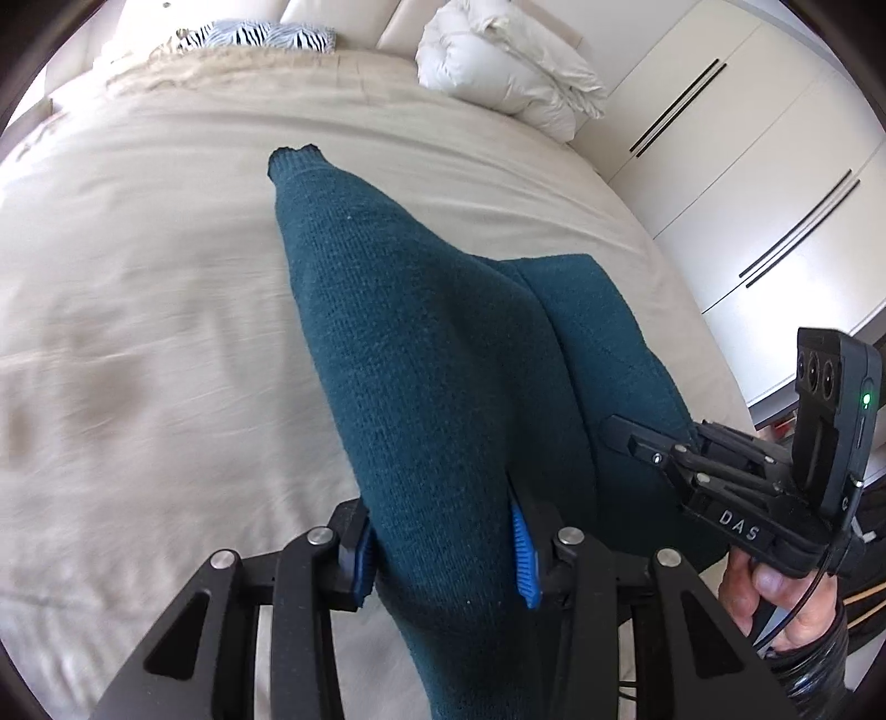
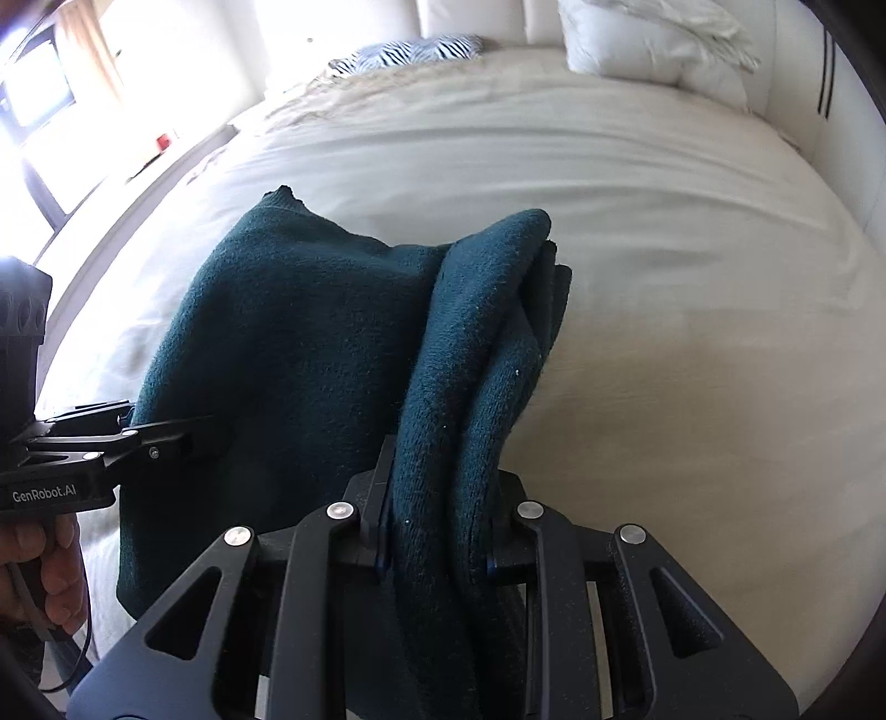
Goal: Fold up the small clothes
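Left wrist view: beige bedsheet (image 1: 166,332) below; left gripper (image 1: 443,559) clamps the dark teal knitted garment (image 1: 421,343), held aloft. Right wrist view: right gripper (image 2: 437,531) pinches bunched layers; thick stack may slip, undoing the fold.

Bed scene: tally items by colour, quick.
Teal: 1, knit garment, clamped by left gripper and right gripper
White: 1, bundled duvet
Zebra print: 1, pillow
Beige: 1, bed cover
Total: 4
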### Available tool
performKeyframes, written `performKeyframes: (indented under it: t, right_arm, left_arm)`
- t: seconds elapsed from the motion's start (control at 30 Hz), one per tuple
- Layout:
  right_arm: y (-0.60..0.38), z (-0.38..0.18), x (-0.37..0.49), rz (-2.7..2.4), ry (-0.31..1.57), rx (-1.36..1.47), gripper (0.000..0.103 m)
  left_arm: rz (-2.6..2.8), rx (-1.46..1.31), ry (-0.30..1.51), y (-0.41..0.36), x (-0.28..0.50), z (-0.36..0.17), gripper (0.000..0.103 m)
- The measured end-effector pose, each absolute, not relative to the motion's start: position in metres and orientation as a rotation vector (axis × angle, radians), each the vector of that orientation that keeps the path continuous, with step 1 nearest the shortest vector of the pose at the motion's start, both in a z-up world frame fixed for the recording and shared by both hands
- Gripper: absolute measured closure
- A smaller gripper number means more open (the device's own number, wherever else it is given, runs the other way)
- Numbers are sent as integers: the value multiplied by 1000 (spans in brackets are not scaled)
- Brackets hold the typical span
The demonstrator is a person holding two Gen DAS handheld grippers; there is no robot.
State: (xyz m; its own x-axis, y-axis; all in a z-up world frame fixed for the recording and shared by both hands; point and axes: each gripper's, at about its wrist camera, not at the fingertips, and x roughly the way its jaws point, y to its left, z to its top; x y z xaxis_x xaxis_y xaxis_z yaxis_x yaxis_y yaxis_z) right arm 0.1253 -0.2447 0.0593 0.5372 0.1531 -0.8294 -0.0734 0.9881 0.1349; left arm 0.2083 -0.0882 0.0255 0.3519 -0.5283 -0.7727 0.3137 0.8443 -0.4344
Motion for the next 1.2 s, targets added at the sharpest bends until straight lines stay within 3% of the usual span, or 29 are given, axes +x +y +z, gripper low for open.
performKeyframes:
  t: [0.3,0.5,0.67,0.9,1.2]
  right_arm:
    - [-139,67,60,268,971,97,82]
    - [-96,41,24,336,992,208,82]
    - [-80,9,16,320,1022,237,82]
    - [-101,2,4,320,1009,336,82]
    - [-102,41,6,330,898,301,82]
  left_arm:
    - [-486,-243,1073,2,121,27,62]
    - [-444,-277,1106,46,78,3,61]
    - [-433,-301,1139,61,73,-28,60]
    - [-446,-281,1120,60,73,-28,60]
    - [-445,-234,1032,58,88,7,60]
